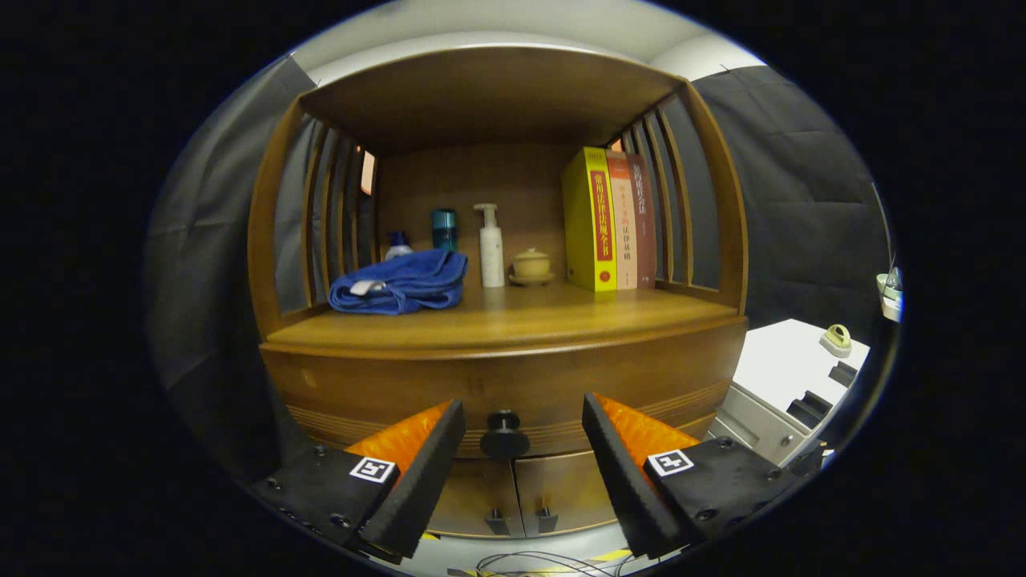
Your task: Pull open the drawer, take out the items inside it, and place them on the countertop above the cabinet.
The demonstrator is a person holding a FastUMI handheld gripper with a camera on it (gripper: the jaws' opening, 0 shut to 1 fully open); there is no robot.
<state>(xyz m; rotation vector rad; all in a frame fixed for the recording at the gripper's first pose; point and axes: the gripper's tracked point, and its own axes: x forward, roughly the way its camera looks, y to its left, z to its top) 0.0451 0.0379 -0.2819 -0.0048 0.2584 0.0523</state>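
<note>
Gripper [523,437] spread wide, holding nothing. The drawer [513,385] sits shut under the countertop [497,320], its knob [504,433] dead centre between the fingers, just ahead of them.

Blue bottle [397,244] half behind towel [401,282]

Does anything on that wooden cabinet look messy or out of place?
Only the blue towel, left in a crumpled heap on the countertop while the bottles, cup and books stand upright. The drawer is closed; the open gripper sits either side of its knob, apart from it.
</note>
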